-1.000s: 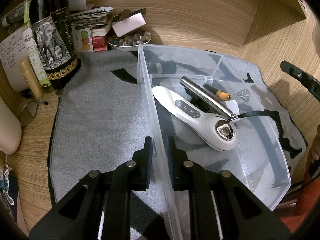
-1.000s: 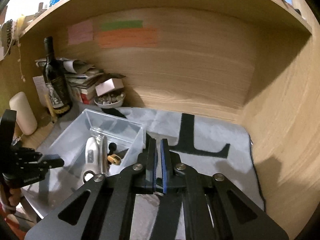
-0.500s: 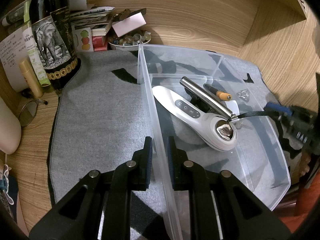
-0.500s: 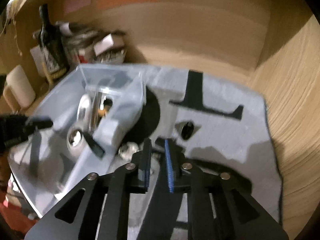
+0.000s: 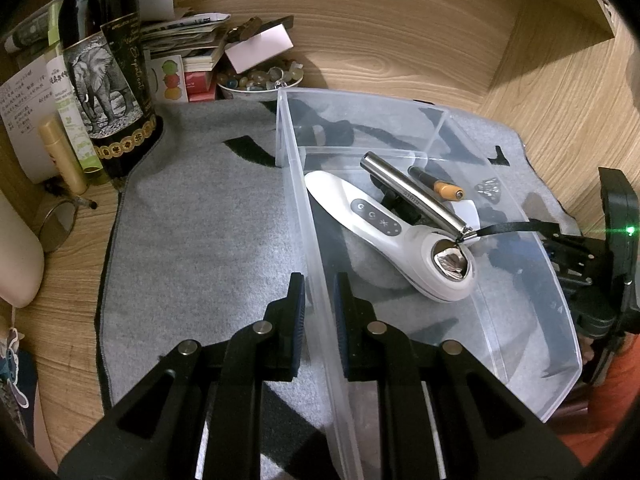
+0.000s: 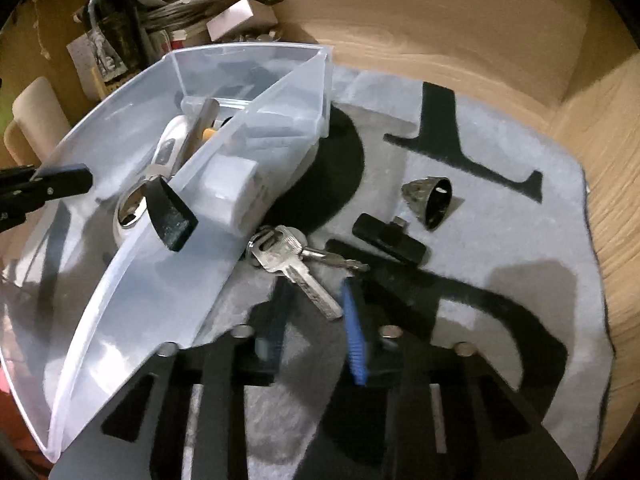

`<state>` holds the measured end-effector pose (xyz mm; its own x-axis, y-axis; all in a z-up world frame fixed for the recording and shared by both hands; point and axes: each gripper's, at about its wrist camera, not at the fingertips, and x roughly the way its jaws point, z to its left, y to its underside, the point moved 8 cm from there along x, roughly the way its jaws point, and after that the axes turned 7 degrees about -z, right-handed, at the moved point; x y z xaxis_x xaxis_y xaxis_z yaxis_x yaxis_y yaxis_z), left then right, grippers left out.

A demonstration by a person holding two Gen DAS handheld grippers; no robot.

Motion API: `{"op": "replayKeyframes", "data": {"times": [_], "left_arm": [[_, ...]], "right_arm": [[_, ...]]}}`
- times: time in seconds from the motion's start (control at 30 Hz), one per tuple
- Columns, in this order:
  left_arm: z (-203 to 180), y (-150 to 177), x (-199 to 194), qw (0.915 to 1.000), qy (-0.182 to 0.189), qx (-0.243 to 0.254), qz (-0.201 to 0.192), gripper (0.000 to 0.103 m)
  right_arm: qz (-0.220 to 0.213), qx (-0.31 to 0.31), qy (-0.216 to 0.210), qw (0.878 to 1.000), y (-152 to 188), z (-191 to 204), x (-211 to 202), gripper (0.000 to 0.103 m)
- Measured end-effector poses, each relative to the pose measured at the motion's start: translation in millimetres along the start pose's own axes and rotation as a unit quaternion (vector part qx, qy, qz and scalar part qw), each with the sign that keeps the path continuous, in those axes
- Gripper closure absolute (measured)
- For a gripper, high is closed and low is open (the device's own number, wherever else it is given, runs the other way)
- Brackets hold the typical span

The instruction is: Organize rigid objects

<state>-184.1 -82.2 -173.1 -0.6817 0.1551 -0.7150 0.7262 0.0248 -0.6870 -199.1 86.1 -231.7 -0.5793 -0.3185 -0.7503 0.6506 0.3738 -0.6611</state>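
Note:
A clear plastic bin [image 5: 532,264] sits on a grey mat [image 5: 200,224]. It holds a white handheld device [image 5: 380,236], a silver tube [image 5: 412,196] and an orange-tipped pen [image 5: 440,186]. My left gripper [image 5: 320,312] straddles the bin's left wall with a narrow gap either side. My right gripper [image 6: 314,336] is open over a bunch of keys [image 6: 296,264] lying on the mat beside the bin [image 6: 132,264]. A black USB stick [image 6: 388,238] and a dark cone-shaped object [image 6: 430,200] lie just beyond the keys.
A wine bottle [image 5: 108,80], stacked papers and boxes [image 5: 188,52] and a bowl of stones [image 5: 260,80] stand at the back left. Wooden walls [image 5: 560,100] close in the back and right. A small mirror [image 5: 58,226] lies off the mat's left edge.
My right gripper has swung down from facing the back wall to the mat beside the bin and has opened over the keys. My left gripper has not moved.

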Motion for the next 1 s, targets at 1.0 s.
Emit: {"op": "replayKeyframes", "data": {"times": [1.0], "left_arm": [[-0.2,0.1,-0.1,1.0000,0.000,-0.001,0.000,0.089]], "right_arm": [[0.017,0.026,0.019,0.999,-4.5,-24.0,11.0,0.070]]}}
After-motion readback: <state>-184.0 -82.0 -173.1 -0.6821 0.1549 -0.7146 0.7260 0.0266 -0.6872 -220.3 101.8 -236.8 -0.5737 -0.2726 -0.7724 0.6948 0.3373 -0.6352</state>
